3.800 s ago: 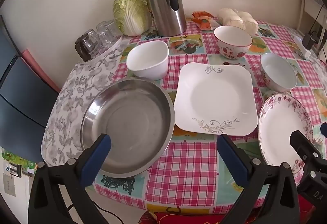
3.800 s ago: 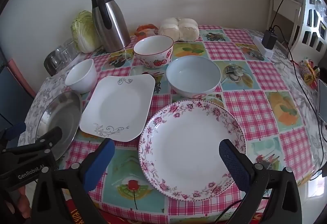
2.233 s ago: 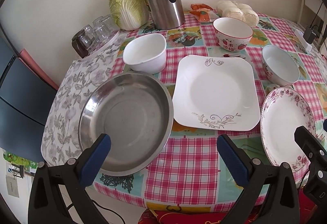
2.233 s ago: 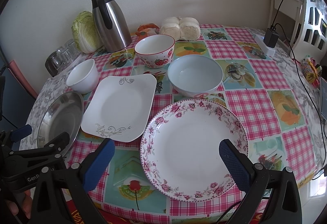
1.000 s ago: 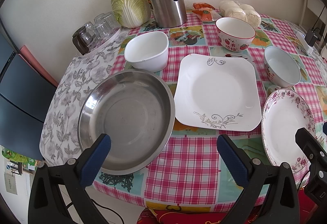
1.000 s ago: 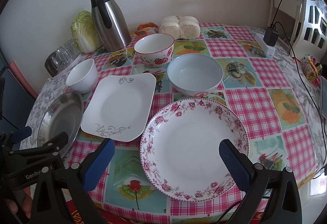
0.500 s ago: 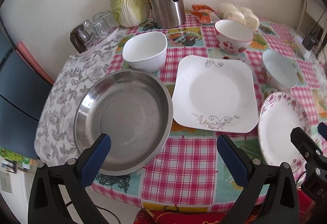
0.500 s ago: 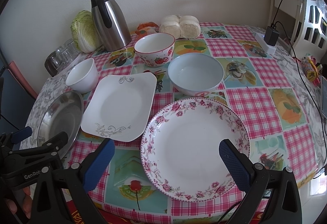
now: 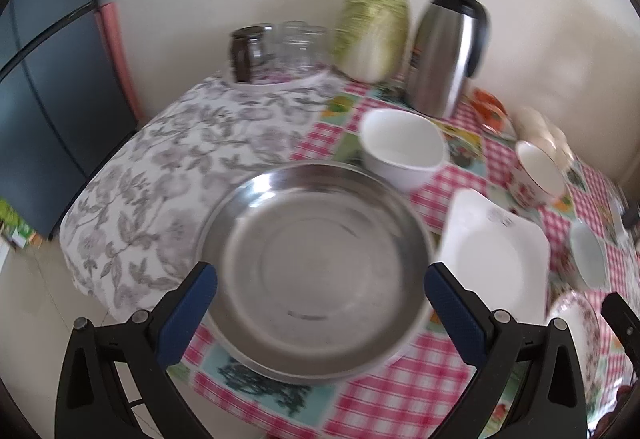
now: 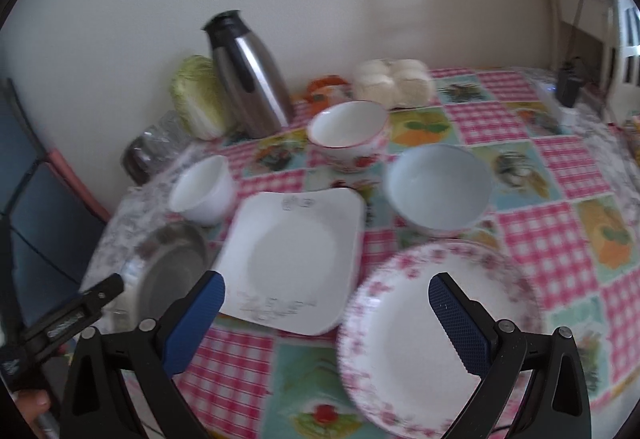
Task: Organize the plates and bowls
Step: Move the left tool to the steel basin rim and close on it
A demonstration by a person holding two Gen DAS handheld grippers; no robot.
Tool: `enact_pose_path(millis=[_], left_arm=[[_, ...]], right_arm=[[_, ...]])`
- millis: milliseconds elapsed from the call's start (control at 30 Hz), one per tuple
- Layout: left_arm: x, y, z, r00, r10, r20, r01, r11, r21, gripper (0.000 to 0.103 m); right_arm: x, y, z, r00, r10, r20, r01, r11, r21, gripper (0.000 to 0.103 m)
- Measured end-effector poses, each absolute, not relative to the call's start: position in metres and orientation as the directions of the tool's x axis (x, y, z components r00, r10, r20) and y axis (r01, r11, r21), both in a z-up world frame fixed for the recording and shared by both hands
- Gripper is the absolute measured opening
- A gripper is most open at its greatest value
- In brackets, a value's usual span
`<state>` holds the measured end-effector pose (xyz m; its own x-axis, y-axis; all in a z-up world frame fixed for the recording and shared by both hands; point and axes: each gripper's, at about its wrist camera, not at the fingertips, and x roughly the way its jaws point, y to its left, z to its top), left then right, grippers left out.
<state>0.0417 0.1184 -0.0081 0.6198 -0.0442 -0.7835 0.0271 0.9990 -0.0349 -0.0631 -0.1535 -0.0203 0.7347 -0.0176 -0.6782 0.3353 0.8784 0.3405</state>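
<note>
My left gripper (image 9: 320, 295) is open, its jaws standing on either side of the steel pan (image 9: 316, 271) at the table's front left. A white bowl (image 9: 402, 147) sits behind the pan. A square white plate (image 9: 496, 259) lies to the right, also in the right wrist view (image 10: 296, 255). My right gripper (image 10: 326, 303) is open and empty above the near edge of the square plate and the floral round plate (image 10: 436, 335). A pale blue bowl (image 10: 438, 187) and a red-patterned bowl (image 10: 348, 133) stand behind.
A steel thermos jug (image 10: 248, 79), a cabbage (image 9: 372, 31), glass jars (image 9: 280, 47) and white buns (image 10: 394, 83) stand along the wall. A floral cloth (image 9: 180, 167) covers the table's left end. A charger and cable (image 10: 568, 87) lie at the far right.
My left gripper has swung left and centred on the steel pan. My right gripper has shifted left toward the square plate. Both views are blurred by motion.
</note>
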Motion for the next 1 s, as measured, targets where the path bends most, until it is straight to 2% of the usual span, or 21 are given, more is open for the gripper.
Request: enact_pose_path(millis=[167, 333, 400, 600, 733, 800, 867, 933, 1000], left_arm=[[0.048, 0.154, -0.014, 0.650, -0.055, -0.758, -0.035, 0.994, -0.103, 0.103], [0.052, 0.185, -0.020, 0.702, -0.005, -0.712, -0.114, 0.986, -0.120, 0.103], [0.055, 0.197, -0.025, 0.685, -0.011, -0.728, -0.128, 0.983, -0.135, 0.103], [0.062, 0.234, -0.048, 0.631, -0.120, -0.766, -0.168, 0.943, -0.286, 0.103], [0.068, 0.238, -0.061, 0.607, -0.123, -0.785, -0.178, 0.942, -0.285, 0.103], [0.072, 0.239, -0.068, 0.598, -0.149, -0.788, -0.166, 0.938, -0.303, 0.100], [0.077, 0.239, -0.075, 0.578, -0.165, -0.799, -0.158, 0.938, -0.308, 0.086], [0.081, 0.240, -0.081, 0.563, -0.175, -0.808, -0.154, 0.938, -0.311, 0.081], [0.083, 0.241, -0.087, 0.555, -0.192, -0.809, -0.149, 0.934, -0.324, 0.078]], right_arm=[[-0.045, -0.135, -0.024, 0.755, 0.052, -0.654, 0.260, 0.892, 0.370, 0.103], [-0.026, -0.120, -0.031, 0.743, 0.092, -0.663, 0.227, 0.897, 0.379, 0.103], [-0.017, -0.117, -0.037, 0.726, 0.135, -0.674, 0.208, 0.891, 0.403, 0.103], [0.010, -0.103, -0.061, 0.638, 0.240, -0.731, 0.202, 0.864, 0.460, 0.103], [0.023, -0.094, -0.074, 0.613, 0.288, -0.735, 0.198, 0.845, 0.496, 0.102], [0.029, -0.089, -0.078, 0.609, 0.287, -0.739, 0.198, 0.848, 0.492, 0.094], [0.035, -0.084, -0.078, 0.607, 0.298, -0.737, 0.181, 0.851, 0.493, 0.086], [0.042, -0.079, -0.079, 0.608, 0.301, -0.735, 0.163, 0.858, 0.487, 0.081], [0.048, -0.076, -0.080, 0.609, 0.313, -0.729, 0.152, 0.856, 0.494, 0.070]])
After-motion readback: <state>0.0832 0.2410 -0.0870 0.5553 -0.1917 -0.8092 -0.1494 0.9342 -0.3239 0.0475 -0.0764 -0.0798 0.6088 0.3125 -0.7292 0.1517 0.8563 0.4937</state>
